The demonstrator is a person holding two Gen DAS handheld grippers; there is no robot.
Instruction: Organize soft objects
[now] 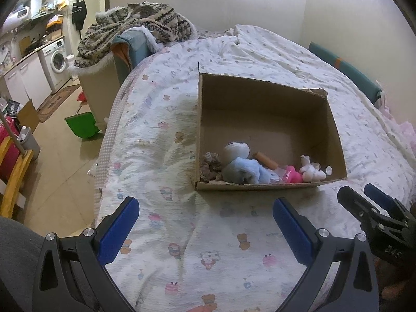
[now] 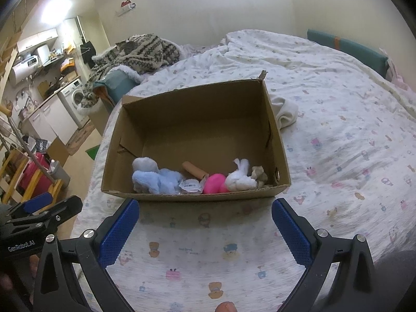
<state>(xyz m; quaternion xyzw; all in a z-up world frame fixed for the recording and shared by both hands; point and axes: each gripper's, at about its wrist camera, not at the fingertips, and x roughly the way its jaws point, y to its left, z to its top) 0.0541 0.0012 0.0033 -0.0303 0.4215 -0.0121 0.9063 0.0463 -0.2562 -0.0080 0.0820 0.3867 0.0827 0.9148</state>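
Note:
An open cardboard box (image 1: 335, 127) (image 2: 280, 153) stands on the bed. Along its near wall lie a blue and grey plush (image 1: 241, 169) (image 2: 156, 176), a brown roll (image 1: 265, 160) (image 2: 195, 170), a pink toy (image 1: 292, 176) (image 2: 214, 183), a white plush (image 1: 310, 171) (image 2: 240, 178) and a beige lump (image 1: 210, 166) (image 2: 258, 174). A white cloth (image 2: 284, 111) lies on the bed beside the box's right wall. My left gripper (image 1: 205, 223) is open and empty, just short of the box. My right gripper (image 2: 205, 223) is open and empty before the box; it also shows in the left wrist view (image 1: 364, 197).
The bed (image 1: 182, 247) (image 2: 351, 143) has a printed white cover and its left edge drops to the floor. A patterned blanket (image 1: 135, 31) with a cat on it lies at the far end. A green bin (image 1: 82, 127) and a yellow rack (image 1: 15, 176) stand on the floor.

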